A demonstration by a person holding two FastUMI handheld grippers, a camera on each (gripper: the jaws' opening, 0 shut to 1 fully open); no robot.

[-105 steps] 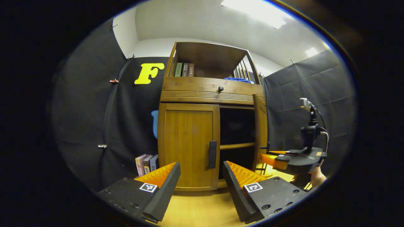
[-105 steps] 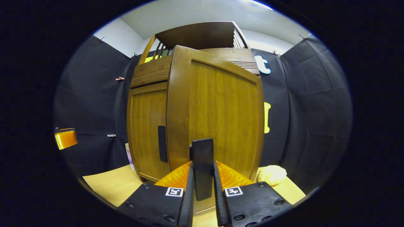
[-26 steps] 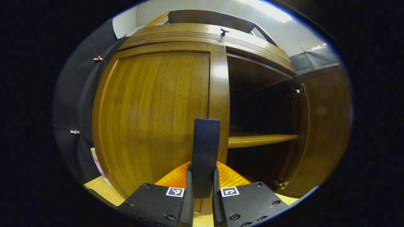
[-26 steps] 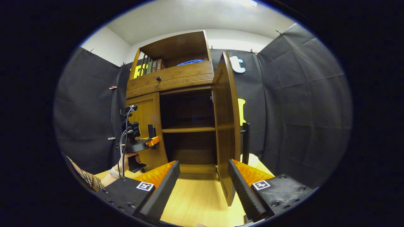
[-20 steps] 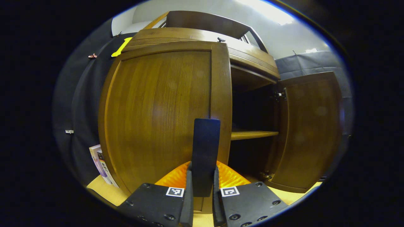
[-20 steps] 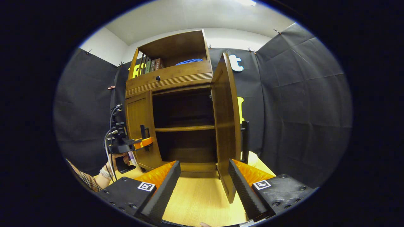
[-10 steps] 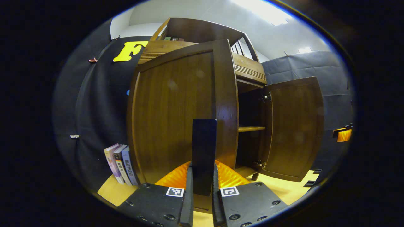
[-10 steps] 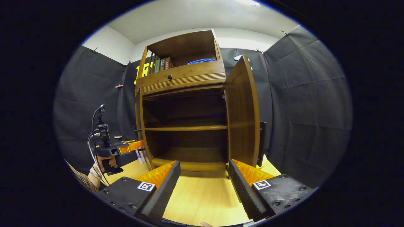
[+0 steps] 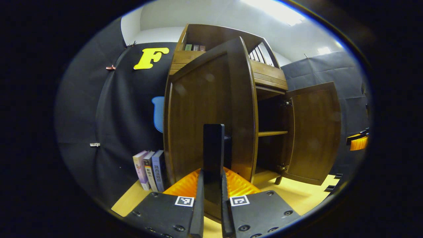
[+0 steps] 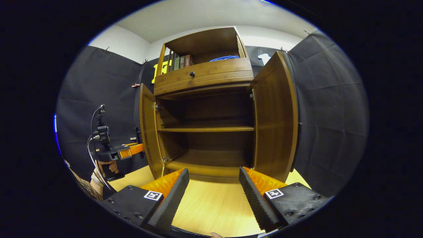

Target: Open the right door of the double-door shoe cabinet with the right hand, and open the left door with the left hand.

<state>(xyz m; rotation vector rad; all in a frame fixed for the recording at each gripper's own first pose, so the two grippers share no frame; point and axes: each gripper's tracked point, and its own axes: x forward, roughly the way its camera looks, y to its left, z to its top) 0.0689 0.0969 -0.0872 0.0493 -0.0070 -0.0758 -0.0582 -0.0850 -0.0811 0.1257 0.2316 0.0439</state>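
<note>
Left gripper (image 9: pixel 211 198): clamped on the tall dark handle (image 9: pixel 213 155) of the left door (image 9: pixel 201 112) — both fingers press its sides, so the door follows the hand. In the right gripper view it (image 10: pixel 130 149) sits at the door's outer face, a hand (image 10: pixel 107 167) beneath it.
Right gripper (image 10: pixel 211 191): fingers spread wide, gripping nothing — it hovers back over the wooden floor (image 10: pixel 211 208), facing the cabinet (image 10: pixel 205 109), clear of both doors.
Left door: swung well out on hinges at the cabinet's left side, free edge toward the room; long axis upright.
Right door (image 10: pixel 274 119): wide open, inner face showing, hinged on the right; long axis upright, nothing holding it.
Handle: long axis vertical, running up between the left fingers.
Inside: a shelf (image 10: pixel 206 129) and the bottom board, both bare.
Beside: a few books (image 9: pixel 150 170) stand against the cloth wall, just left of the cabinet.
Judgement: both doors look open — letting go of the handle seems to be what remains.
</note>
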